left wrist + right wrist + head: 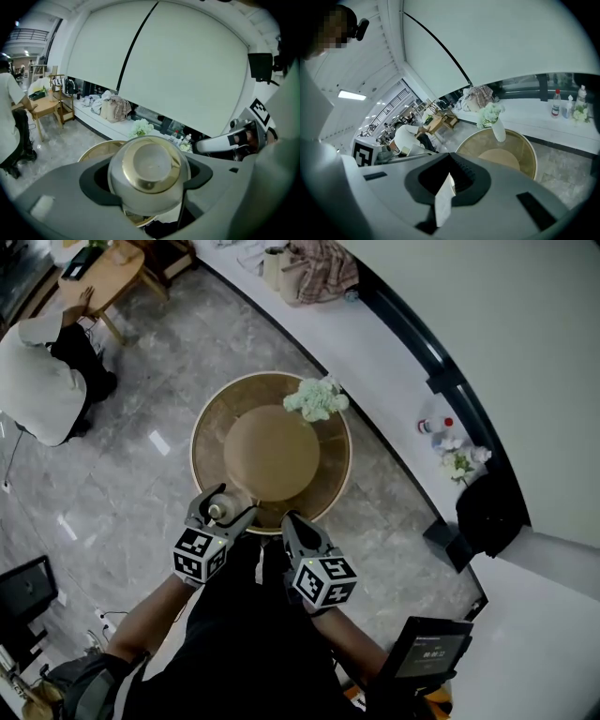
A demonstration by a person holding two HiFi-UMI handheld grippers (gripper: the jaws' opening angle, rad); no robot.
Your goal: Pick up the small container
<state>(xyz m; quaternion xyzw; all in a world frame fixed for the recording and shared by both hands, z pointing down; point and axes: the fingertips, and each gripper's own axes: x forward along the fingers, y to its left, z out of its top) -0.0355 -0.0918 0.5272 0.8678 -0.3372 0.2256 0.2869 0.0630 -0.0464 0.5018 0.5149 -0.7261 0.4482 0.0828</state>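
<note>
The small container (pixel 217 512) is a round silver pot with a gold-rimmed top, and my left gripper (pixel 230 505) is shut on it just off the near left rim of the round table (pixel 202 427). In the left gripper view the small container (pixel 150 173) fills the space between the jaws. My right gripper (pixel 292 521) hovers over the table's near rim, right of the left one. Its jaws stand close together on a thin white slip (pixel 443 201). A white vase of pale green flowers (pixel 317 399) stands at the table's far side.
A person in white (pixel 37 381) sits by a wooden table (pixel 103 277) at the far left. Along the right runs a white ledge (pixel 375 343) bearing bags (pixel 319 273) and bottles (pixel 436 426). Near right stands a black screen (pixel 431 648).
</note>
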